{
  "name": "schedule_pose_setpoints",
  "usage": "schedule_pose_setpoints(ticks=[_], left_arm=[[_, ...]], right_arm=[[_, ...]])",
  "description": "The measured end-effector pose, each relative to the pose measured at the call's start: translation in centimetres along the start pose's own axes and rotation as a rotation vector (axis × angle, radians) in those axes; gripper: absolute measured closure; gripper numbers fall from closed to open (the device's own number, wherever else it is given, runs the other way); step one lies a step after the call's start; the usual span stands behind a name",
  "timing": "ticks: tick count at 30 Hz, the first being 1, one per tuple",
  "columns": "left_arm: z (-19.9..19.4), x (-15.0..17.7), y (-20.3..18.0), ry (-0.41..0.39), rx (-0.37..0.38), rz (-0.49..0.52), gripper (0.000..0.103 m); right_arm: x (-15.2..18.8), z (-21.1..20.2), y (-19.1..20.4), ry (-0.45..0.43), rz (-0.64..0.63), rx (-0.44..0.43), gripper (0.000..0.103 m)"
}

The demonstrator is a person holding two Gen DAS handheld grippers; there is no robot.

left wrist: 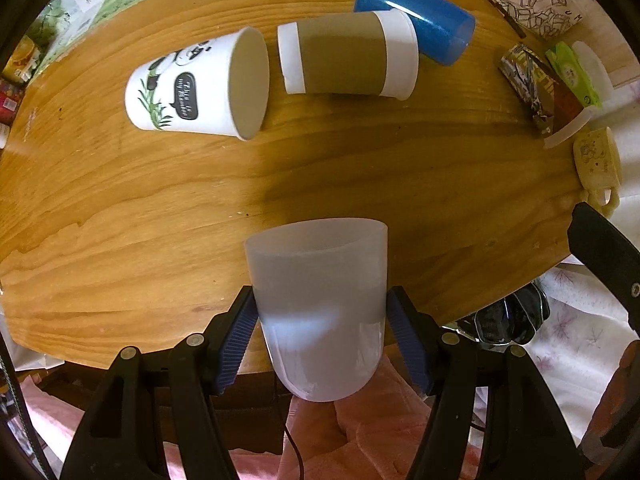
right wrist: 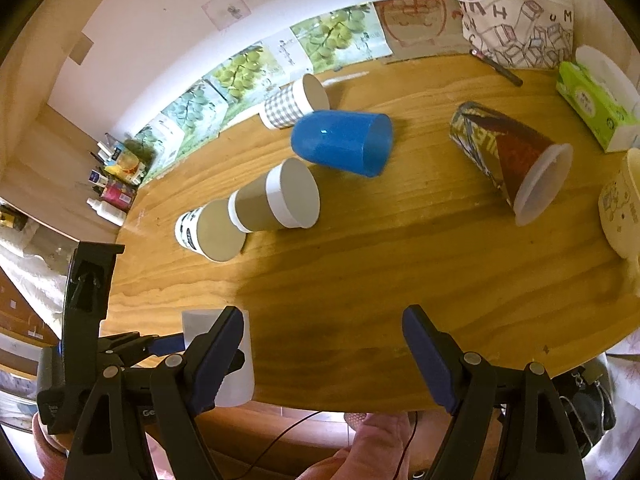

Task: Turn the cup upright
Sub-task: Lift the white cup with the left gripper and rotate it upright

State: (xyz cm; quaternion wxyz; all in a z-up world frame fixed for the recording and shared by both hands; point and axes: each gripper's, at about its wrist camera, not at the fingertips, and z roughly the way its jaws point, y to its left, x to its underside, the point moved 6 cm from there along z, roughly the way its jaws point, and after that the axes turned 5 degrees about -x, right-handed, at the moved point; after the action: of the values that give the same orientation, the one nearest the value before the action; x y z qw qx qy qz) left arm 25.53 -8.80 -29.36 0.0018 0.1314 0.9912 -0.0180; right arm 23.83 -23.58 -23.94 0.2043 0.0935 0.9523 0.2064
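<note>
Scattered capital letters K, H, U, M on cloth bag [right wrist: 516,28], panda cup [left wrist: 192,88] script illegible

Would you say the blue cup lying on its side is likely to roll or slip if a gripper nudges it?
The blue cup lies on its side on the bare wooden table, so it would probably roll, likely curving, since it tapers. Its glossy plastic wall may slip between pads.

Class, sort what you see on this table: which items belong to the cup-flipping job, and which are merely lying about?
Job:
- translucent white cup, gripped by the left hand-held gripper
- right hand-held gripper, open and holding nothing
- cups lying on their sides: panda cup, brown-banded cup, blue cup, checked cup

Lying about:
- tissue box
- printed bag
</note>
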Motion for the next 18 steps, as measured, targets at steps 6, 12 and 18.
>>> schedule_pose_setpoints(ticks=[6,12,18], left_arm=[[0.9,-0.4,0.2,0.025,0.014,-0.007,0.033],[1.3,-1.0,0.6,0.039,0.029,-0.021,0.033],[1.6,-1.2,0.8,0.036,0.041,-0.033,0.033]], right_arm=[[-0.1,0.5,0.0,0.011,0.004,-0.003,0.021],[-0.4,1.1,0.0,0.026,0.003,-0.003,0.021],[-0.8,1.7,0.3,0.045,0.003,-0.002,0.021]])
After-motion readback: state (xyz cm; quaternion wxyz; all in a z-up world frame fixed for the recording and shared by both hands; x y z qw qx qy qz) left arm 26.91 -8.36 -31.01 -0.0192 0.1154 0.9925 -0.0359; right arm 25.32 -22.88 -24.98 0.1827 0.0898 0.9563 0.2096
